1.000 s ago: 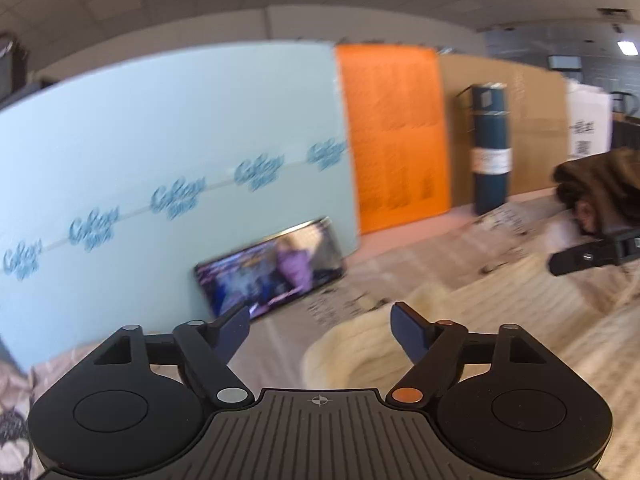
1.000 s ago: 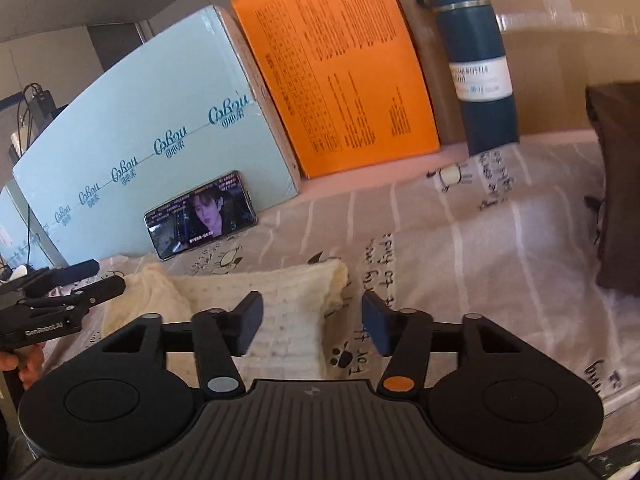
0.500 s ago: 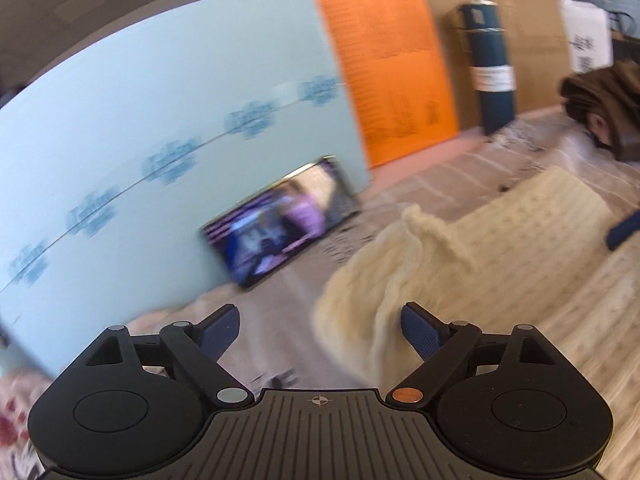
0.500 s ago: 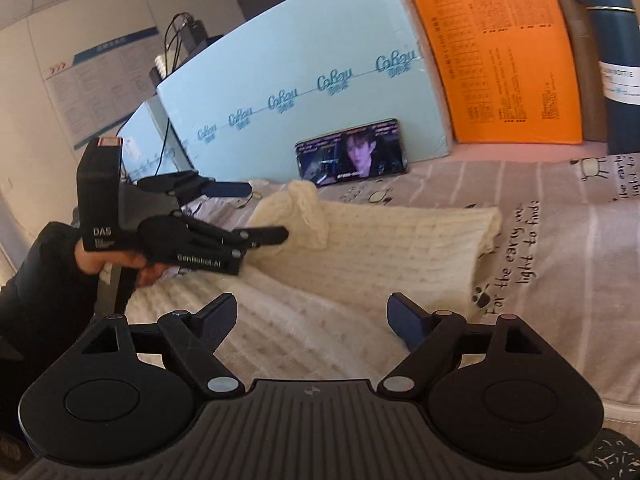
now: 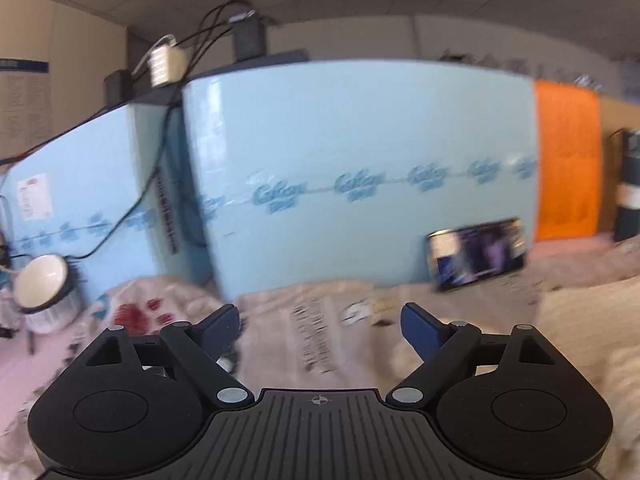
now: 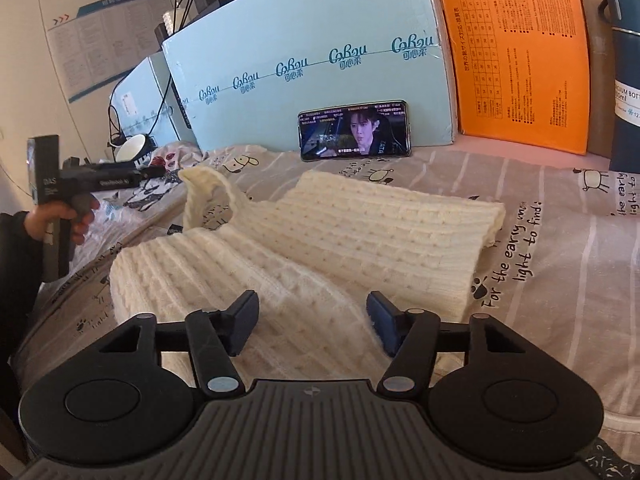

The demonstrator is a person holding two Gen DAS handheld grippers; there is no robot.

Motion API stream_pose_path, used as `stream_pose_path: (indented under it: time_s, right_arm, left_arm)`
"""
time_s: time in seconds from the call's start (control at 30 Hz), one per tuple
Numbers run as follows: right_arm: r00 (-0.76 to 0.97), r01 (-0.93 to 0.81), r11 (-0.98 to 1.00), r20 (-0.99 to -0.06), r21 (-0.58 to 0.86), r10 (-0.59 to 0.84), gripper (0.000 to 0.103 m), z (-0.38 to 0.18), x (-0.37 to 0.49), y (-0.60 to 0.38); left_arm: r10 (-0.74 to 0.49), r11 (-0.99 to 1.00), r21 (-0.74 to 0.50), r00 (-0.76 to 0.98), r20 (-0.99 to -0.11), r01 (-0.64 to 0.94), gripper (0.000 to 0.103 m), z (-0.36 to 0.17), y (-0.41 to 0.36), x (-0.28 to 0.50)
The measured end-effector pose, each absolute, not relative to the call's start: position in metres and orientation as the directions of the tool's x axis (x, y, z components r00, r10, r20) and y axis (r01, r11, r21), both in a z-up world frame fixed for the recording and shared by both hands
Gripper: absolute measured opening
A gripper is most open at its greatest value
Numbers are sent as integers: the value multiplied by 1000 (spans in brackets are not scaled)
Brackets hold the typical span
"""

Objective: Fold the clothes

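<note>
A cream knitted sweater point(image 6: 328, 240) lies partly folded on the grey printed bedsheet point(image 6: 560, 248), with one piece of it standing up at the far left. My right gripper point(image 6: 312, 320) is open and empty, low over the sweater's near part. My left gripper point(image 5: 320, 324) is open and empty over the bare sheet point(image 5: 312, 332), left of the sweater, whose edge shows blurred at the right point(image 5: 580, 320). In the right wrist view the left gripper point(image 6: 152, 174) is held in a hand at the far left, apart from the sweater.
Light blue boxes point(image 6: 312, 52), an orange box point(image 6: 520, 48) and a dark blue bottle point(image 6: 626, 88) stand along the back. A phone point(image 6: 354, 130) leans on the blue box. A white bowl point(image 6: 130, 148) and cables sit at the far left.
My left gripper has swung left, away from the sweater, which it no longer faces. My right gripper has moved closer over the sweater. Both stay open.
</note>
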State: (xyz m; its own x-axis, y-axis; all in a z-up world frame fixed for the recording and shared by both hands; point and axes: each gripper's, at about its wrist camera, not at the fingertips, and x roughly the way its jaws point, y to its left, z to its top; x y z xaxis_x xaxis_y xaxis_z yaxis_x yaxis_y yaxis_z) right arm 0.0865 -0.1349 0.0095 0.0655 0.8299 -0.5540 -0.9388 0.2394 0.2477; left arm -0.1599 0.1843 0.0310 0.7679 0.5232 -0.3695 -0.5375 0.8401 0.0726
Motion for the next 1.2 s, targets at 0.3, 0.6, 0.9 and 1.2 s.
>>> stream_pose_path:
  time_s: [0.3,0.6,0.9,1.2]
  right_arm:
    - [118,-965,227,-552,133,825,11,20,76,-143]
    - [104,-986,149,-418,75,902,10,55,23,-190]
    - [17,-992,75,-465,106,885,10,51,-44,-237]
    - [-66,-989,21,-561,147,825,37,37,-97,-268]
  left_arm:
    - [-273,951,-265,823,-498,156,90,4,130,-95]
    - [-490,855,-353,816,-307,380,90,12,118,-143]
    - [-449,873,-306,869,-206,379,90,27,106,-195]
    - [-226,973,-115,906,-357,198,90,24,70,-181]
